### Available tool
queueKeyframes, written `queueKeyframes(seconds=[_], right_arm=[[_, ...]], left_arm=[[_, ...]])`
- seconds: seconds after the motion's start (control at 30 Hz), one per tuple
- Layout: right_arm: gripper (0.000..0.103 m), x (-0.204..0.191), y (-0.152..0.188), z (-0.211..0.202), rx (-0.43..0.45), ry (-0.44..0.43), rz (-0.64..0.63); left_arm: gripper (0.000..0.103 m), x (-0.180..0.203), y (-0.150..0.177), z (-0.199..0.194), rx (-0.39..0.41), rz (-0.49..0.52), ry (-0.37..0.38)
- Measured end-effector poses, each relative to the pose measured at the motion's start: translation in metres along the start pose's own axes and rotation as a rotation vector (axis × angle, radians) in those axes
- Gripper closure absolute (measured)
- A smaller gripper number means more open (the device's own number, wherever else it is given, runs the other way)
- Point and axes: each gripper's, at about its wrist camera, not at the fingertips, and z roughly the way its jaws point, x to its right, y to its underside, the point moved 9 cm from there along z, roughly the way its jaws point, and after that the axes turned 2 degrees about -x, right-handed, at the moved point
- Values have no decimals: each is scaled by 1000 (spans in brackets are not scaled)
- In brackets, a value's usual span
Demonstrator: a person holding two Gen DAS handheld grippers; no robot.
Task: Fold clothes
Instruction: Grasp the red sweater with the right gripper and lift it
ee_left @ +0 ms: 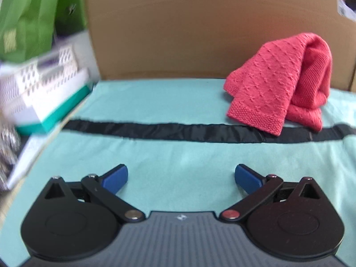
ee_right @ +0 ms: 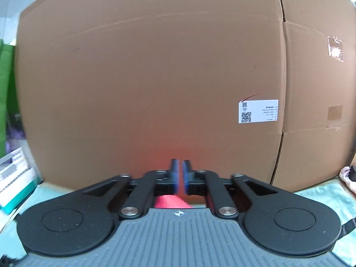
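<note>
One cardboard box [ee_right: 151,77] fills the right wrist view; below it lies a teal cloth [ee_left: 178,153] crossed by a black strap [ee_left: 178,131]. At the left view's right, a red knit [ee_left: 280,84] hangs lifted, its hem on the cloth. Left gripper [ee_left: 181,178] is wide; right gripper [ee_right: 180,175] is pinched narrow, red fabric beneath.

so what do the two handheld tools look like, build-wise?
Both match: a ribbed grey body with a small crosshair mark, two black rounded side housings, black linkage arms on metal pivots, blue finger pads. The left tool has one red pivot cap; the right tool shows silver ones only.
</note>
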Motion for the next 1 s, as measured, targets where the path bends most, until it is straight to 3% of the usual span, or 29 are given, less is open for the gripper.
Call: queueKeyframes(seconds=[0.03,0.07,0.1,0.13,0.27,0.3,0.33,0.37,0.43,0.53,0.73,0.9,1.0], right_arm=[[29,-4,9,8,-16,-15,-9],[11,-9,18,15,-33,-30,-18],[1,-13,27,23,-49,-45,-27],[3,-17,36,30,-65,-60,-37],[10,-23,65,74,-137,-21,-54],[28,-22,68,82,-160,-30,-50],[71,-22,71,90,-183,-39,-46],[80,-21,73,96,-206,-49,-32],[81,-13,70,90,-212,-102,29],[82,-4,47,50,-122,-174,25],[82,26,-5,-65,131,-283,-47],[80,12,46,-82,-59,-220,-350],[61,-3,115,-101,-311,-397,-396]], left_arm=[[1,-2,1,-2,2,-15,-10],[1,-2,-2,-5,24,6,-29],[1,0,-6,-10,52,37,-51],[1,1,-9,-14,79,68,-73],[1,6,-36,-40,166,23,52],[1,8,-43,-40,164,21,79],[1,11,-50,-39,148,23,106],[1,13,-54,-36,123,18,139],[1,17,-60,-30,77,1,201],[1,17,-65,-28,66,-28,216],[1,22,-65,-38,83,-44,282],[1,30,-57,-47,94,-37,299],[1,40,-50,-55,96,30,311]])
